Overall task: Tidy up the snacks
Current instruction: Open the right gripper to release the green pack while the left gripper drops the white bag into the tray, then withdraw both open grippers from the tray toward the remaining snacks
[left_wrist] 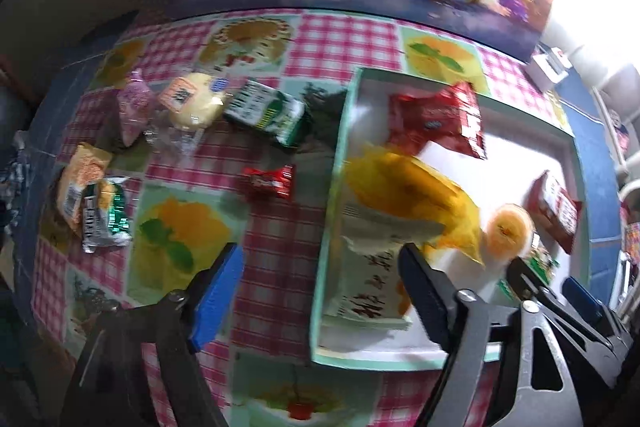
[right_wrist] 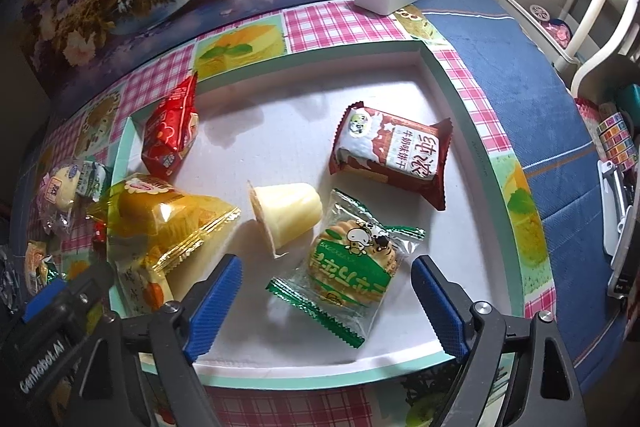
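A checked tablecloth (left_wrist: pixel 280 247) carries loose snack packets (left_wrist: pixel 264 113) beside a tray (right_wrist: pixel 486 163).

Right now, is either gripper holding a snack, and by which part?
Nothing is held. The left gripper and right gripper both stand open; the green biscuit packet lies loose in the tray.

Your left gripper (left_wrist: pixel 320 293) points steeply downward, its two blue-padded fingers (left_wrist: pixel 218 297) spread wide apart with nothing clamped between them. Your right gripper (right_wrist: pixel 326 301) also tilts steeply down, jaws wide, pads (right_wrist: pixel 438 305) pressing on nothing. In the left wrist view, the right gripper sits just beside the left one.
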